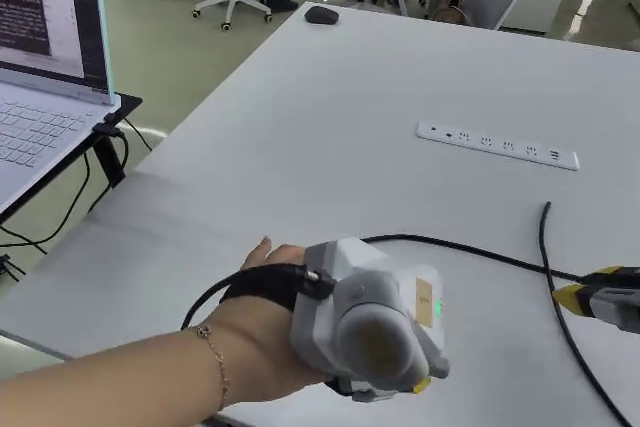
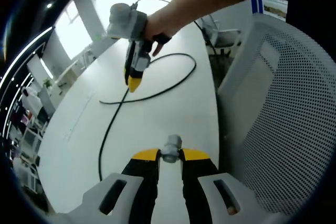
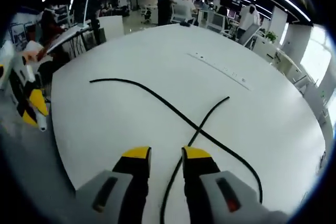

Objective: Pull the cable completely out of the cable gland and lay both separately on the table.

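Grey cable gland point(image 2: 171, 148) sits pinched between left fingers point(image 2: 144, 156); black cable point(image 3: 197, 128) runs between right fingers point(image 3: 137, 153), grip unclear.

Head cam looks down and forward across the table point(image 1: 300, 127). Both tongs cams ride low over it: left faces the right tongs point(image 2: 130, 84), right faces the power strip point(image 3: 218, 69). All share the black cable point(image 1: 470, 250).

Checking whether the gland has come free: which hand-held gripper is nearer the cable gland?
Left. The left hand-held gripper clamps the cable gland between its tips; the right hand-held gripper is apart, over the cable.
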Demonstrator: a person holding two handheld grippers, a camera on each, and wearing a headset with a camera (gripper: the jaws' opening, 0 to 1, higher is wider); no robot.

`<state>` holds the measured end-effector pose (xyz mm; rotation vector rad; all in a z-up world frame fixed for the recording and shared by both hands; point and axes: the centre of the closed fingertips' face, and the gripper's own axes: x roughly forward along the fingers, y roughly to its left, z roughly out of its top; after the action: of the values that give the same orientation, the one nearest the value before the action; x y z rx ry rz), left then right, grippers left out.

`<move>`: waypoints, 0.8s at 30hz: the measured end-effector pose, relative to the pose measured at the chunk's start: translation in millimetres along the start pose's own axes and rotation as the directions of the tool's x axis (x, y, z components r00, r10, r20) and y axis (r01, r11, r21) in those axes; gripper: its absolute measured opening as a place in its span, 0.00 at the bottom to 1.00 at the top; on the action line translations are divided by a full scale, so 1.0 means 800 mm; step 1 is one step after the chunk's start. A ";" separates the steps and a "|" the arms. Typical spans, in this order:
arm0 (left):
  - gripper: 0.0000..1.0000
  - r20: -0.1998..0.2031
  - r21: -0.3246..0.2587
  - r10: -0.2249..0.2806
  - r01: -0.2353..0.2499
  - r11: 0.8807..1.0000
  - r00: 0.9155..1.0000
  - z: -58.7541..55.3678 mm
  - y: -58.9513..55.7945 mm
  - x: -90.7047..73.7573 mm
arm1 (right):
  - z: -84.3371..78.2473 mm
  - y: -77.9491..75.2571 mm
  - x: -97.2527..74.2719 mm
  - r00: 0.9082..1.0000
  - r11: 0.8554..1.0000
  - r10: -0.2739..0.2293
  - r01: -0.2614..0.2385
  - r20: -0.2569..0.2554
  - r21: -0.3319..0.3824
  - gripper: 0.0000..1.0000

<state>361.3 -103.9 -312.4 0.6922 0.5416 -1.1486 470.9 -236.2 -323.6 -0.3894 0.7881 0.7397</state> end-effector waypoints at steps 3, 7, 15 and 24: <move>0.17 0.025 -0.043 -0.033 0.034 0.998 0.999 0.002 0.004 0.015 | -0.003 0.021 -0.039 1.000 1.000 -0.014 0.014 0.022 -0.027 0.23; 0.17 0.049 -0.093 -0.056 0.060 0.994 0.997 -0.004 0.015 0.041 | -0.009 0.035 -0.080 0.998 0.999 -0.034 0.035 0.052 -0.019 0.23; 0.17 -0.007 -0.053 -0.091 0.091 0.994 0.996 -0.040 0.019 0.083 | -0.035 0.040 -0.150 0.984 0.988 -0.147 0.143 0.105 0.050 0.22; 0.17 -0.045 -0.144 -0.137 0.129 0.981 0.990 -0.085 0.018 0.096 | -0.102 0.053 -0.169 0.983 0.975 -0.180 0.175 0.021 0.139 0.21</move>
<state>397.0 -98.6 -409.2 0.5735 0.7177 -1.2058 335.5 -314.2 -277.1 -0.3180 0.7566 0.5206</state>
